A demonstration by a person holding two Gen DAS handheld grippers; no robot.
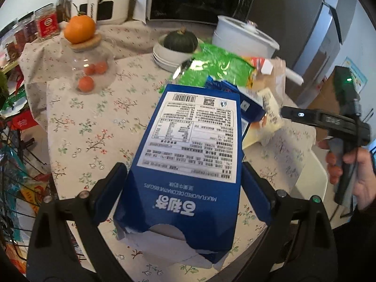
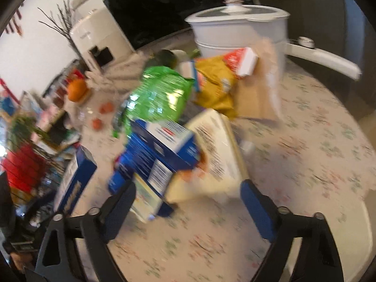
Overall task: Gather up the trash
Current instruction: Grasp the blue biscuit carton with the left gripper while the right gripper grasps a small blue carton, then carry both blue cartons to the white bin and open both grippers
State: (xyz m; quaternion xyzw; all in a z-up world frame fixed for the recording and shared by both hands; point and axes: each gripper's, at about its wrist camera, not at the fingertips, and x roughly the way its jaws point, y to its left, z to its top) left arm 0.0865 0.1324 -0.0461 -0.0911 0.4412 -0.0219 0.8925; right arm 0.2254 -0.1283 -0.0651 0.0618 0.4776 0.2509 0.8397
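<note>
trash run | my left gripper (image 1: pixel 185 188) pinches the blue biscuit box (image 1: pixel 188 145) clear of the tabletop (image 1: pixel 77 127), i judge for carrying off | my right gripper (image 2: pixel 188 202) is spread, nothing pinched, cream packet (image 2: pixel 216 150) just ahead in the litter pile

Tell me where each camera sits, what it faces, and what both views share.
Left wrist: on the left hand-held gripper, angled down at the blue biscuit box between its fingers; the person's right hand shows.
Right wrist: on the right hand-held gripper, angled down at blurred cartons; no hand is clearly visible.
Shared: green bag, white pot, floral tablecloth.
</note>
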